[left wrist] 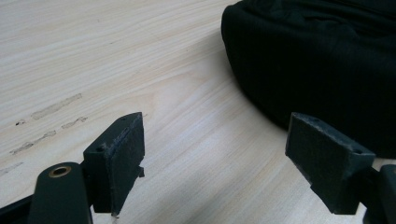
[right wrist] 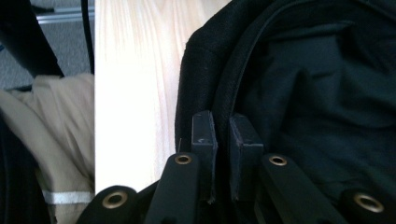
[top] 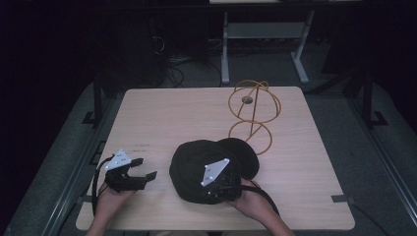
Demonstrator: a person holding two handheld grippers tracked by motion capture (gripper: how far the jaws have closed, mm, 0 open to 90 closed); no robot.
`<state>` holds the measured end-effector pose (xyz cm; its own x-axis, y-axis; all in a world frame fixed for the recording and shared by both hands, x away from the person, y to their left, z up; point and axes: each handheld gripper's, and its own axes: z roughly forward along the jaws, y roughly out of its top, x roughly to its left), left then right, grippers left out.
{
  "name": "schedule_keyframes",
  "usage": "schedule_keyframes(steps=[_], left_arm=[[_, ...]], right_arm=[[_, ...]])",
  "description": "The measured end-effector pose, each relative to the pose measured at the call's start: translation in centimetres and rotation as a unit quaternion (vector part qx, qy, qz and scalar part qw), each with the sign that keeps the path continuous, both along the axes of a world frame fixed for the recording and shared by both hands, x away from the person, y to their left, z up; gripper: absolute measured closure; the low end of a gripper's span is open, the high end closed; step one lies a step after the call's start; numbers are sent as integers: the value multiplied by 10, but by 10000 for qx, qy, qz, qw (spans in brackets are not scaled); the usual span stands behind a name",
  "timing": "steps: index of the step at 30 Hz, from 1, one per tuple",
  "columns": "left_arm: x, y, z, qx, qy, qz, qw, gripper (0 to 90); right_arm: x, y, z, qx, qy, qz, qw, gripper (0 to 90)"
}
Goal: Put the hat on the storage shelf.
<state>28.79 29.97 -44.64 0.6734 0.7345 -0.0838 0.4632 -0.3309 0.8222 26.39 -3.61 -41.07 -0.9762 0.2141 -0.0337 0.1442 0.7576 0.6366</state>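
Wooden table [top: 162,113]: light top, your working surface. On its far right part stands an orange wire stand [top: 253,115], upright, just beyond the hat. Black hat [top: 196,167] lies at the near centre of the table, opening up. Your right gripper [right wrist: 223,135] sits at the hat's near edge, jaws brought together and clamped on the brim fabric. Your left gripper [left wrist: 212,158] rests low over the table, left of the hat, jaws wide apart, nothing between them.
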Motion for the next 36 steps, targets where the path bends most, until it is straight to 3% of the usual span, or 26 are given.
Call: schedule_keyframes(steps=[3,6,12,16,21,27,28,32,36], left_arm=[[0,0,0,-44,8,-44,10000,193],[-2,-2,3,-375,-1,-155,9992,193],[-6,-10,8,-642,-137,-450,9968,192],[-10,-17,14,-722,-333,-649,9947,187],[-12,-28,17,-717,-420,-833,9931,186],[-14,-47,24,-708,-640,-1105,9893,186],[-15,-54,27,-711,-732,-1185,9877,185],[-15,-64,29,-709,-781,-1342,9853,186],[-12,-74,32,-842,-805,-1420,9830,187]], right_arm=[[-1,-2,6,86,-38,-66,9999,821],[1,-8,21,383,-64,-170,9991,822],[6,-20,47,693,-124,-269,9972,820],[6,-24,62,828,-145,-304,9960,821],[7,-28,73,991,-226,-340,9942,827],[12,-28,85,1076,-237,-312,9934,828],[14,-28,88,1109,-209,-311,9931,827],[17,-30,92,1156,-231,-293,9926,827],[19,-30,98,1249,-201,-300,9915,827]])
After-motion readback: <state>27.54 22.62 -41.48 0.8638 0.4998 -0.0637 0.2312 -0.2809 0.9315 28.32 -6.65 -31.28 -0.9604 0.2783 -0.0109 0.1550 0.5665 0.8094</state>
